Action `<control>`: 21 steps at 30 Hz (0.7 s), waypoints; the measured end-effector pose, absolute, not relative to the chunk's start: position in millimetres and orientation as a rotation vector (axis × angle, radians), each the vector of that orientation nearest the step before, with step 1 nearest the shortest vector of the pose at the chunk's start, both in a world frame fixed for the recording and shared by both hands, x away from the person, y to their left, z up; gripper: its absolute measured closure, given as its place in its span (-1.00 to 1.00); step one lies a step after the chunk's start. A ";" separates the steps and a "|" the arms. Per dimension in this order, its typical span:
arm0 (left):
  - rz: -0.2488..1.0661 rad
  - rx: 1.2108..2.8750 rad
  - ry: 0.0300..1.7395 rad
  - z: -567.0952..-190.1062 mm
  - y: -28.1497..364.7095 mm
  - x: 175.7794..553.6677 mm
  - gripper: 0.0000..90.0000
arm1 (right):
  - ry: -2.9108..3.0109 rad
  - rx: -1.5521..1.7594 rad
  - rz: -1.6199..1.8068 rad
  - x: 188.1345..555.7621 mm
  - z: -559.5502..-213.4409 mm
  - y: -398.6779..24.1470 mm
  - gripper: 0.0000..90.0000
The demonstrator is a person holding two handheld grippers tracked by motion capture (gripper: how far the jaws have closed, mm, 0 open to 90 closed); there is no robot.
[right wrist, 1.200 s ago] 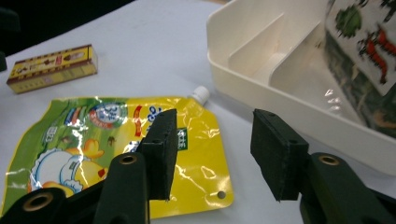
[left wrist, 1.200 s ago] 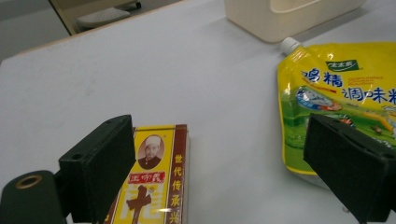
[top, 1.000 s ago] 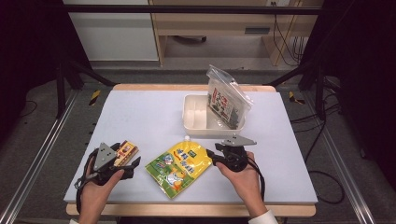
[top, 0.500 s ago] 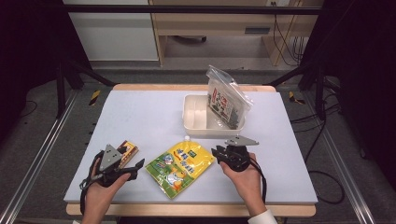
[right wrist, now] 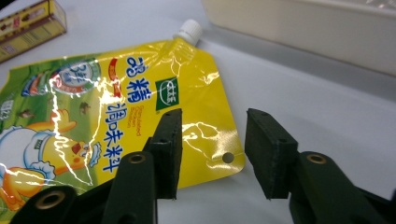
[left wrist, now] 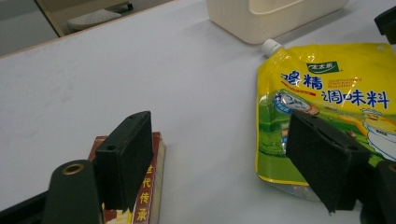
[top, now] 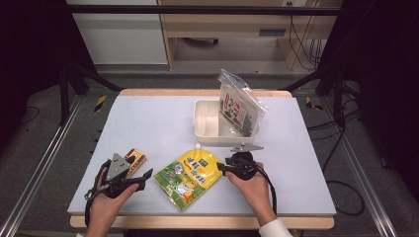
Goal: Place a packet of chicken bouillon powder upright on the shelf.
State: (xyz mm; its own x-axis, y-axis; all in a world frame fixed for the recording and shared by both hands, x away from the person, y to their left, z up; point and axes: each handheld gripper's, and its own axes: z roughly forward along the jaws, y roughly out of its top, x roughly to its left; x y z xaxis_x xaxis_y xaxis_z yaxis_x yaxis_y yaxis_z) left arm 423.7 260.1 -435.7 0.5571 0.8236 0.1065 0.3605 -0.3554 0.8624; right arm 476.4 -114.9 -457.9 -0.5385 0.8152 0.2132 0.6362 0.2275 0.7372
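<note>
1. Two grippers rest near the table's [top: 148, 118] front edge.
2. Right gripper [right wrist: 210, 149]: jaws spread, having just been opening, straddling the yellow spout pouch's [top: 190, 177] corner without pressing it.
3. Left gripper [left wrist: 219, 158]: jaws spread, having just been closing; nothing gripped; small box [left wrist: 148, 186] beneath one jaw.
4. Pouch lies flat, front centre.

The table [top: 163, 123] is evenly and brightly lit from above, while the floor and stands around it fall off into near black. Shadows on the table are soft and short, lying close under the white tub [top: 217, 129]. In the right gripper view the yellow pouch [right wrist: 116, 112] shows streaks of white glare across its crinkled film. The black jaws nearest each gripper camera look soft and slightly blurred. The high view is grainy, with mild bending of straight lines beyond the table's edges.
</note>
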 end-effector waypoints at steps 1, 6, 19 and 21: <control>0.689 1.948 0.952 -435.4 260.0 424.3 -0.49 | 2.289 1.389 1.196 477.0 -459.1 -114.0 0.23; 0.688 1.964 0.933 -435.8 258.0 424.2 -0.50 | 2.298 1.411 1.182 481.5 -464.4 -115.2 0.16; 0.686 1.969 0.910 -433.6 254.3 424.1 -0.50 | 2.325 1.482 1.198 483.1 -472.2 -118.4 0.09; 0.686 1.971 0.909 -433.7 252.9 424.8 -0.50 | 2.331 1.502 1.239 482.2 -472.5 -119.1 0.14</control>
